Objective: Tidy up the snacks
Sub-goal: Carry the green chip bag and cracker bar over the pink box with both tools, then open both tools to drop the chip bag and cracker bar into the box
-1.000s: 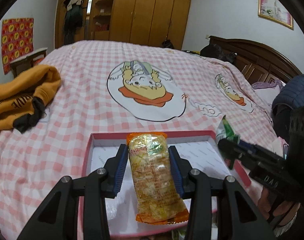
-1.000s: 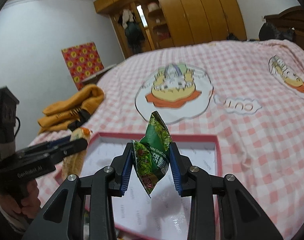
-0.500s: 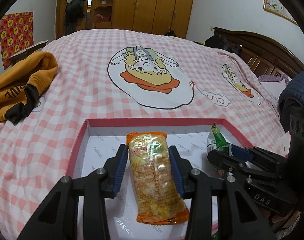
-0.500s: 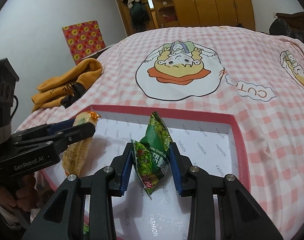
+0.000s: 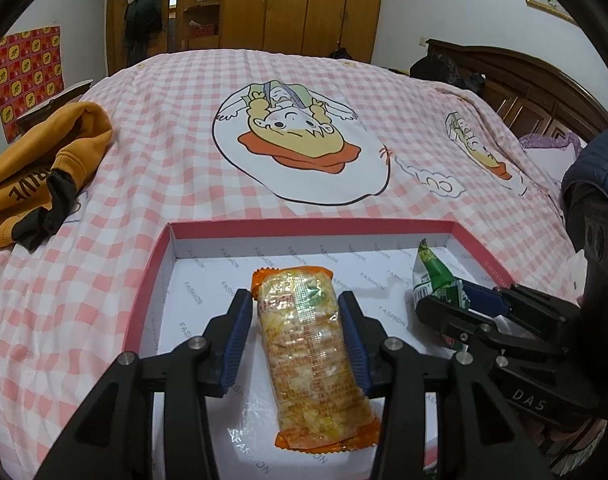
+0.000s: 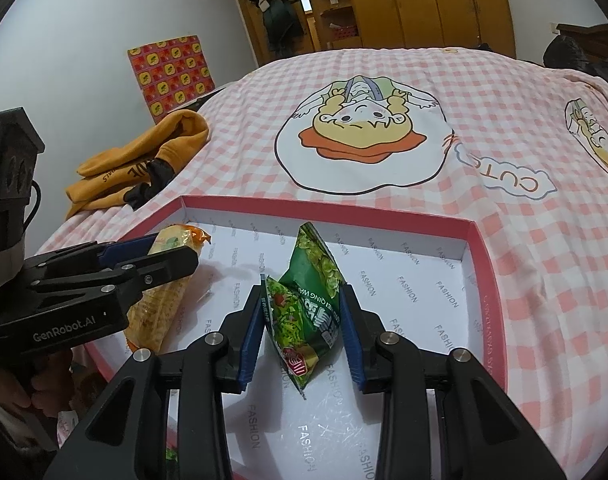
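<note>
- Left wrist view: the left gripper (image 5: 296, 322) is closed on an orange snack packet (image 5: 307, 348), held lengthwise over the white floor of a red-rimmed box (image 5: 304, 226) lying on the pink checked bedspread (image 5: 176, 168).
- Right wrist view: the right gripper (image 6: 302, 318) clamps a green snack bag (image 6: 309, 298) above the same box; an orange garment (image 6: 144, 160) lies well apart on the bed.

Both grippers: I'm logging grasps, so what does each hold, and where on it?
The left gripper clamps the orange snack pack across its upper long sides. The right gripper pinches the green snack bag across its middle.
</note>
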The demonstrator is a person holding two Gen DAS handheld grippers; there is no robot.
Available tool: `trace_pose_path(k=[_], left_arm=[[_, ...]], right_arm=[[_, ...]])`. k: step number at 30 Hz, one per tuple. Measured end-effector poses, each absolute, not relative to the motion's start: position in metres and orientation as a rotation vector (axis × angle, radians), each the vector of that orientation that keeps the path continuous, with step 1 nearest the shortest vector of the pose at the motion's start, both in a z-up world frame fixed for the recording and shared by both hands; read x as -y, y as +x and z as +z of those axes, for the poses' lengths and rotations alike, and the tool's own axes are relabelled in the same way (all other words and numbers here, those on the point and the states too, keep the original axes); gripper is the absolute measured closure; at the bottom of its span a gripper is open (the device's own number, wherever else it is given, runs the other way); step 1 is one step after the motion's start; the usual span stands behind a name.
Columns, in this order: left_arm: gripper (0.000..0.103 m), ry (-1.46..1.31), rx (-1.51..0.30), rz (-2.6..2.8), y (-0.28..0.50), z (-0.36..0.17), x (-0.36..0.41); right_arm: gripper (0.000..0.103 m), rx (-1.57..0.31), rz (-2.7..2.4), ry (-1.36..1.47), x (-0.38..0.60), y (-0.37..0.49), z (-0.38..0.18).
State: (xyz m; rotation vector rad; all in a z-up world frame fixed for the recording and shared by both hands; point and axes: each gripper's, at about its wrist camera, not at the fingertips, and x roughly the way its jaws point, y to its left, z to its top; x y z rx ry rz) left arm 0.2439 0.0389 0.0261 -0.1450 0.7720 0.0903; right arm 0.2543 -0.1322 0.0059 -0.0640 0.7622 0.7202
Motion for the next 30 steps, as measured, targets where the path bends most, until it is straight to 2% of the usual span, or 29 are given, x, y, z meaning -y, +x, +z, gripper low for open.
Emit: trace_pose_path(k=[4, 7, 9, 12, 14, 23, 30], left_arm=[[0.053, -0.134, -0.780, 0.091, 0.244, 0.027, -0.037], [0.046, -0.138, -0.785, 0.091, 0.244, 0.029, -0.037], [0.039, -0.141, -0.782, 0.094, 0.243, 0.031, -0.038], [0.027, -0.138, -0.762, 0.090, 0.240, 0.035, -0.036], [0.023, -0.134, -0.751, 0.086, 0.238, 0.039, -0.035], [0.017, -0.103, -0.714, 0.072, 0.228, 0.055, -0.027], [0.016, -0.106, -0.702, 0.069, 0.221, 0.063, -0.028]], right_arm=[[0.064, -0.764, 0.718, -0.072, 0.131, 0.253, 0.006], [0.061, -0.759, 0.716, -0.076, 0.131, 0.252, 0.007], [0.058, -0.756, 0.721, -0.072, 0.132, 0.252, 0.007], [0.049, -0.737, 0.736, -0.062, 0.135, 0.250, 0.010], [0.043, -0.727, 0.742, -0.057, 0.135, 0.248, 0.012], [0.038, -0.703, 0.772, -0.030, 0.138, 0.244, 0.017], [0.031, -0.682, 0.826, 0.025, 0.143, 0.243, 0.021]])
